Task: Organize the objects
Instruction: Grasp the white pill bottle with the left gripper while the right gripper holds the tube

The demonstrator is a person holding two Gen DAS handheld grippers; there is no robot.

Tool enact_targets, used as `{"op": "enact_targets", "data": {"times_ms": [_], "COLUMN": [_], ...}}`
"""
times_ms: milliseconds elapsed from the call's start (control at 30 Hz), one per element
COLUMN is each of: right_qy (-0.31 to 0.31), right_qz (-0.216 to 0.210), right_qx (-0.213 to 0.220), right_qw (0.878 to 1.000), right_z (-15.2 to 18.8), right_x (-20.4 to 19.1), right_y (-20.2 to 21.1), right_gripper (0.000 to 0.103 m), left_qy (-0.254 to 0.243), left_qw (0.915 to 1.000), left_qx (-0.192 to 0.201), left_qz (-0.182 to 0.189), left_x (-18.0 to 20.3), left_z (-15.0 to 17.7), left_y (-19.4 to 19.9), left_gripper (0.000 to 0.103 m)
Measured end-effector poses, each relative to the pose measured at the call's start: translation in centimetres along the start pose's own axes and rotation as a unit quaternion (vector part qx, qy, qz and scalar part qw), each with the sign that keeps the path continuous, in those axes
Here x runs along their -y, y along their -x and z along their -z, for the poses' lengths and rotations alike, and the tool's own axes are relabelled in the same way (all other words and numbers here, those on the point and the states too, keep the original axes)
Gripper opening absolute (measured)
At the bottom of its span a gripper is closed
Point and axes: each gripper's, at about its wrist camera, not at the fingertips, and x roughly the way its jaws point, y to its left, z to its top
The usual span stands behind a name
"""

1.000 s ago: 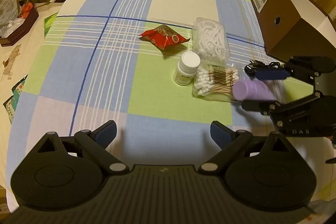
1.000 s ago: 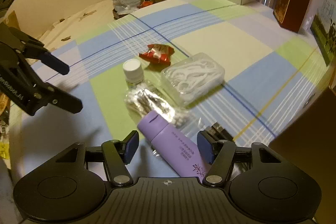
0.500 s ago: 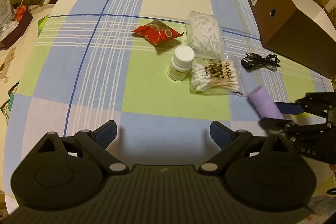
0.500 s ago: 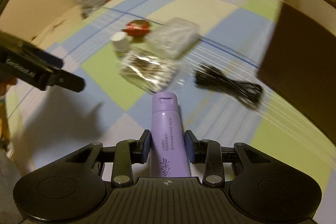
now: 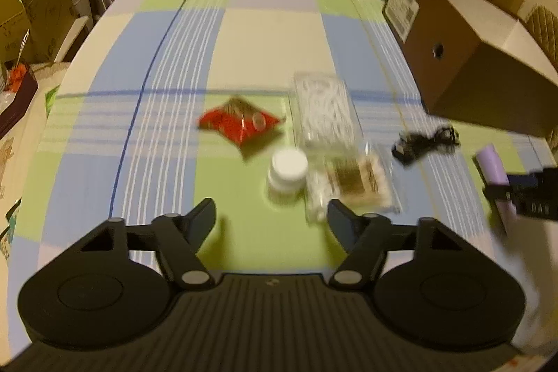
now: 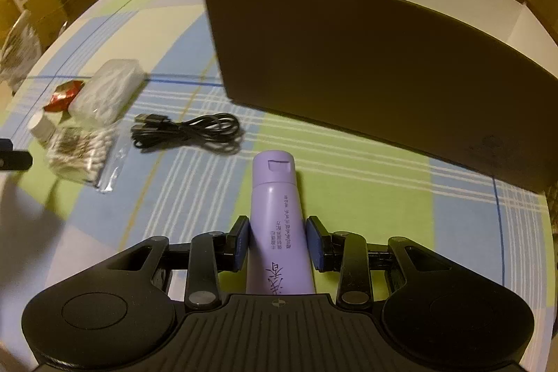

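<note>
Checked cloth in green, blue and cream runs under everything, and at the left the left gripper (image 5: 270,215) hangs with its jaws spread wide and nothing between them. 1 second ago it sat back from the pile; now it has pushed forward, and the white bottle (image 5: 287,171) sits just ahead of its fingertips, with the red packet (image 5: 239,124) a little beyond. The left view is smeared, so that hand is on the move.

Moving right through the cluster: the clear box of floss picks (image 6: 104,93) and the bag of cotton swabs (image 6: 82,150) lie touching, unmoved on the cloth. The black cable (image 6: 188,131) lies just beside them, uncovered.

Further right, the big change. The purple tube (image 6: 279,218), which lay on the table against the swabs 1 second ago, is now clamped between the pads of the right gripper (image 6: 278,243), cap pointing forward, lifted clear of the cloth. That gripper has swung away from the pile and now faces the brown box (image 6: 366,75), whose open top shows a pale inside wall.

My read: pickup is done and the tube is 1 short carry from going over the box wall, while the left hand lines up the next item.
</note>
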Motion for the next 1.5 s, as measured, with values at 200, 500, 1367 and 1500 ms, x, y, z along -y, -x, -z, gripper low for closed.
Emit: {"op": "enact_targets", "data": {"times_ms": [200, 500, 1367, 1500], "right_qy": [-0.002, -0.001, 0.012, 0.016], "right_qz": [0.005, 0.007, 0.007, 0.008], "right_qx": [0.005, 0.005, 0.014, 0.019], "right_qw": [1.000, 1.000, 1.000, 1.000], "right_z": [0.2, 0.1, 0.5, 0.6], "right_x": [0.0, -0.3, -0.5, -0.5], "right_y": [0.3, -0.1, 0.0, 0.0], "right_gripper": [0.032, 0.032, 0.032, 0.032], "left_qy": [-0.025, -0.045, -0.007, -0.009], "left_qw": [0.9994, 0.9989, 0.9996, 0.9995], "left_qx": [0.022, 0.010, -0.014, -0.021], "left_qz": [0.012, 0.007, -0.022, -0.021], "left_x": [0.3, 0.8, 0.4, 1.1], "left_z": [-1.7, -0.9, 4.2, 4.3], "left_y": [-1.0, -1.8, 0.6, 0.6], "left_gripper": [0.035, 0.022, 0.022, 0.022]}}
